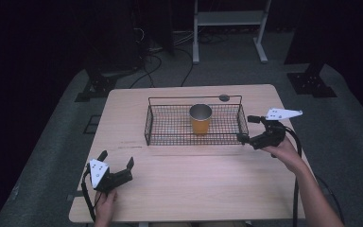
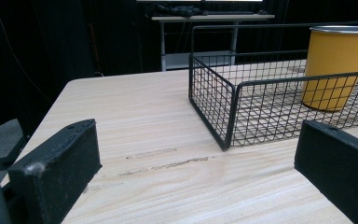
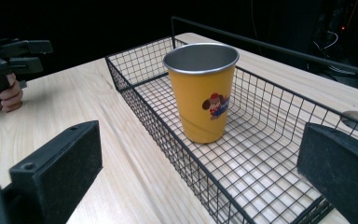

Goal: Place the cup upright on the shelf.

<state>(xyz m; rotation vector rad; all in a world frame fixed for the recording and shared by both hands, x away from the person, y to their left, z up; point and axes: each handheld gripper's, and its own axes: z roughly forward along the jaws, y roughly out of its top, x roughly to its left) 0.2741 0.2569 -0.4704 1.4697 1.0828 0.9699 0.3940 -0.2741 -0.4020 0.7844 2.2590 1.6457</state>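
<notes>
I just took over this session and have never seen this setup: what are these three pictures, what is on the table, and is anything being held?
A person holds a two-jaw tool in each hand. The high view looks down on the wooden table: the left tool sits near the front, the right tool at the right end of the wire basket. The other two views come from cameras riding on each tool, looking along its black jaws. A yellow cup stands upright in the basket. Both tools are open and hold nothing.
</notes>
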